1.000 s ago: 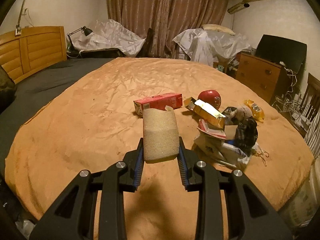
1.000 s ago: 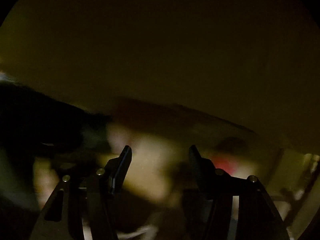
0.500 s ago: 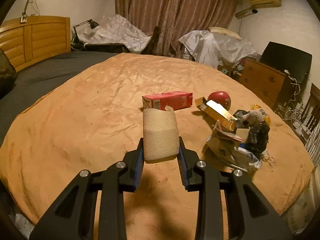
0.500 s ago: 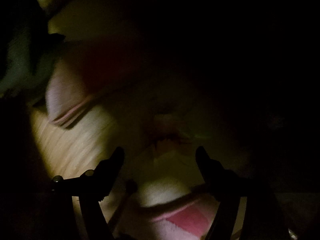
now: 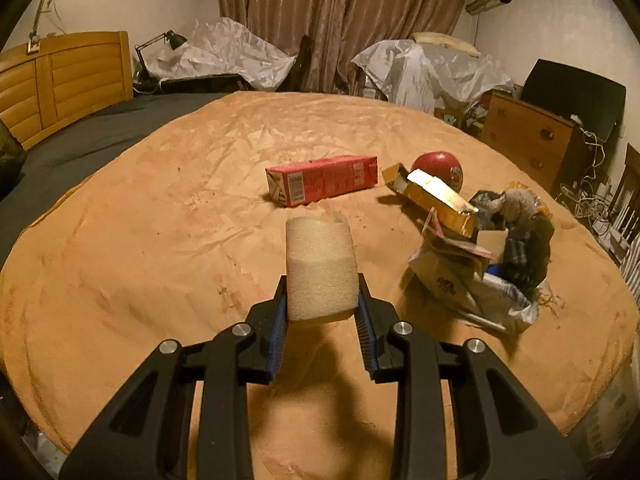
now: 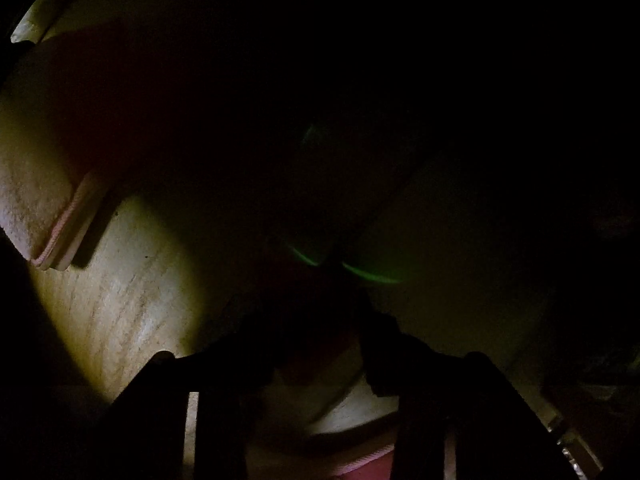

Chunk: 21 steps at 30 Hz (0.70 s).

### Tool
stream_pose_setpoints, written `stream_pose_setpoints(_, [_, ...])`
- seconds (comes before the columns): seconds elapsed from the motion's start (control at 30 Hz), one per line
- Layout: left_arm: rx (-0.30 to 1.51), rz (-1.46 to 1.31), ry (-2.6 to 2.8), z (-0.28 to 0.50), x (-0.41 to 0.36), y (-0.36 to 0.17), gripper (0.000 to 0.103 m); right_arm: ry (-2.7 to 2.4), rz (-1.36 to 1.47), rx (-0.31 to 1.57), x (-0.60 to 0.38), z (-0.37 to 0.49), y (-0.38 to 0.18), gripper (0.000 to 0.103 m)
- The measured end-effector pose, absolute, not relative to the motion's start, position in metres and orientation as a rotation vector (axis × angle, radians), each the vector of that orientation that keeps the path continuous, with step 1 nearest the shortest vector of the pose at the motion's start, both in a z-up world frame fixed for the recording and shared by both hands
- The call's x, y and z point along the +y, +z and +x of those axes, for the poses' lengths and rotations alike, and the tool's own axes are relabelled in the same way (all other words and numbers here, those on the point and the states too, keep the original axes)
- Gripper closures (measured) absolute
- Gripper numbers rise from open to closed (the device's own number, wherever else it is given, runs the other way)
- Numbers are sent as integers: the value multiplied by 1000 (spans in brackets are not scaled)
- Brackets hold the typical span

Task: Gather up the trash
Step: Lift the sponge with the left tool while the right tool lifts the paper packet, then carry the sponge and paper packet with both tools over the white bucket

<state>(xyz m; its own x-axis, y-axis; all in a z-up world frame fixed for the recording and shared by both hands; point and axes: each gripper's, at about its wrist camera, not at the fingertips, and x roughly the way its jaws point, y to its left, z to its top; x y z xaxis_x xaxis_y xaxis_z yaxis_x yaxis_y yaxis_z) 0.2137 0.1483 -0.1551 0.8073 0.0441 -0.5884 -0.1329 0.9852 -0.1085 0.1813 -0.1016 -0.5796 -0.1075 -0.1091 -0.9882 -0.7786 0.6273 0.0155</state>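
**Foam block held over the bed while the right gripper sits in the dark**

Left wrist view: The left gripper [image 5: 322, 312] is clamped on a pale foam block [image 5: 320, 270], its 2 blue-padded fingers [image 5: 280, 326] pressing the block's lower sides. The block stands upright between them, above an orange blanket [image 5: 140, 240] that covers the bed. At 12 o'clock from the block a red carton [image 5: 324, 180] lies on its side on the blanket. At 1 o'clock lies an open gold box [image 5: 436, 196], and just behind it a red ball [image 5: 438, 164]. At 3 o'clock sits a heap of trash [image 5: 480, 276]: torn cardboard, white plastic and a dark checked cloth, all touching one another. A wooden headboard [image 5: 64, 80] stands at 10 o'clock with a desk lamp [image 5: 164, 46] beside it. Brown curtains [image 5: 340, 20] hang at 12 o'clock, and a wooden dresser [image 5: 528, 136] stands at 2 o'clock.

Right wrist view: The picture is almost black. The right gripper [image 6: 324, 344] shows only as a dark outline at 6 o'clock; its jaws have just been closing and now stand near each other, but I cannot tell whether anything is caught between them. A lit strip of wood-grain floor [image 6: 120, 300] shows at 8 o'clock. A fuzzy slipper with a pink edge [image 6: 36, 208] lies at 9 o'clock. 2 thin green arcs [image 6: 372, 276] glow just above the gripper.
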Motion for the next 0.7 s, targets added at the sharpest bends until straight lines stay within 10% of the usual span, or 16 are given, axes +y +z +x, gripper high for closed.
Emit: stream_pose_setpoints(0.7, [603,-249,117,182,197,-141,74,976,-623,973,-75,151,-161,87])
